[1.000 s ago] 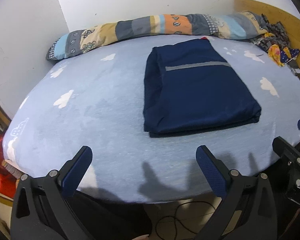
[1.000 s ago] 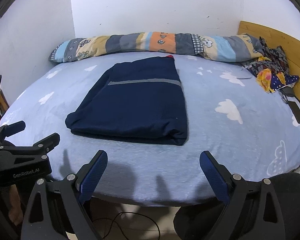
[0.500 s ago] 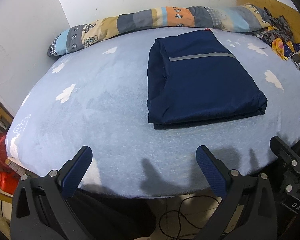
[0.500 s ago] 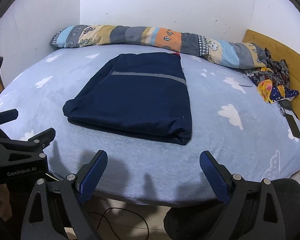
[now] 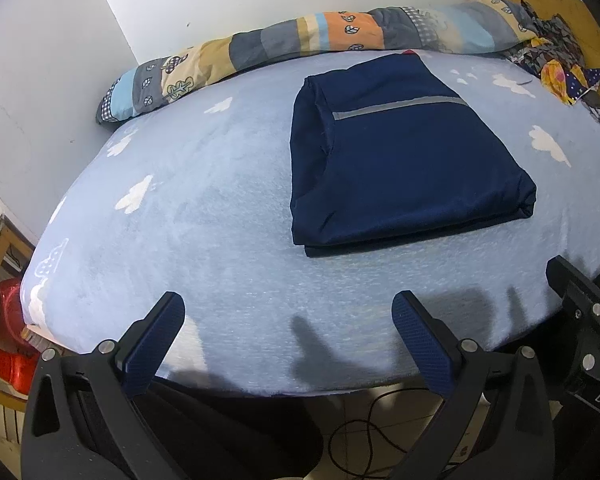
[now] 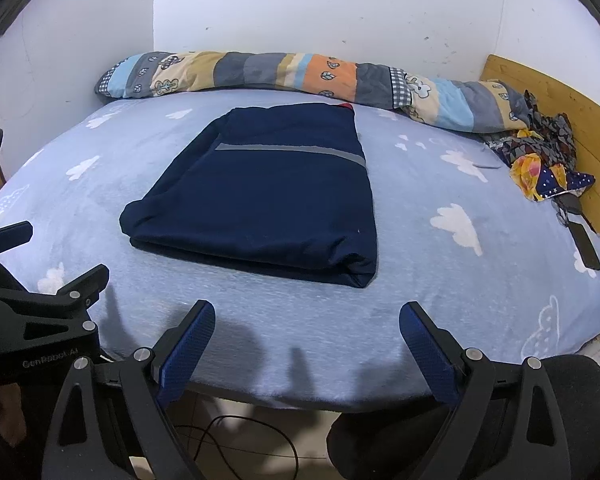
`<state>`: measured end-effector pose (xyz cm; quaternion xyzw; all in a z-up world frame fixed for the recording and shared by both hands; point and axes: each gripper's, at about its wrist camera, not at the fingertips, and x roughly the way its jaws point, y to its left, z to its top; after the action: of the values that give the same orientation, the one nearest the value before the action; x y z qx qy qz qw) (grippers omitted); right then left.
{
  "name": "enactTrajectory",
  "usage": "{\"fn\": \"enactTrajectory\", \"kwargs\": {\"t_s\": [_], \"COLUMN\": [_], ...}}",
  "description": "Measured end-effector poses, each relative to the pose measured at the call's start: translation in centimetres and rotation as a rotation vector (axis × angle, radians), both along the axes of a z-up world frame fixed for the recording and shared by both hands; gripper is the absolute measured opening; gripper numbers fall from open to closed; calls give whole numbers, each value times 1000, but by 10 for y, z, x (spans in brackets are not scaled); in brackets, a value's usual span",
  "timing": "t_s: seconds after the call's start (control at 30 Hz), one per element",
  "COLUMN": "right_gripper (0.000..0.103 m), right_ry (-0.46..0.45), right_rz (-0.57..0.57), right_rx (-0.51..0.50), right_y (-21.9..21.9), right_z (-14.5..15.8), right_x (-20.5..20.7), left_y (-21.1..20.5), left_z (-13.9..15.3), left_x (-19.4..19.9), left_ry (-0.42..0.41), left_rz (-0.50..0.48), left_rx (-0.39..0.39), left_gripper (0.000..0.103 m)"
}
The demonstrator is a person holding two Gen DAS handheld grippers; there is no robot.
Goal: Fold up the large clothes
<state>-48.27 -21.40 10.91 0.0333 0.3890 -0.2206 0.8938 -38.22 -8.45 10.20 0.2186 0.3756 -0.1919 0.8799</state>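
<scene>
A dark navy garment with a grey stripe lies folded into a flat rectangle on the light blue cloud-print bed; it also shows in the right wrist view. My left gripper is open and empty, held off the bed's near edge, well short of the garment. My right gripper is open and empty too, at the near edge to the garment's right. Each gripper shows at the side of the other's view: the right one and the left one.
A rolled patchwork quilt lies along the far wall. Crumpled patterned clothes and a dark phone sit by the wooden headboard at right. A red object stands off the bed at left. A cable lies on the floor.
Both grippers have risen and tilted a little, so the garment sits lower and nearer in each view. The garment itself has not moved. Both grippers stay open.
</scene>
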Motion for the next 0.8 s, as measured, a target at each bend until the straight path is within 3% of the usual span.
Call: {"fn": "enactTrajectory", "kwargs": {"t_s": [0.8], "right_gripper": [95], "right_ry": [13], "right_rz": [-3], "right_rx": [-8], "right_y": [-1], "right_z": [-2], "right_x": [0], "left_y": [-5], "left_z": [1], "left_x": [-6], "left_ry": [-55], "left_rz": [1], "left_rx": [53], "left_gripper": [103]}}
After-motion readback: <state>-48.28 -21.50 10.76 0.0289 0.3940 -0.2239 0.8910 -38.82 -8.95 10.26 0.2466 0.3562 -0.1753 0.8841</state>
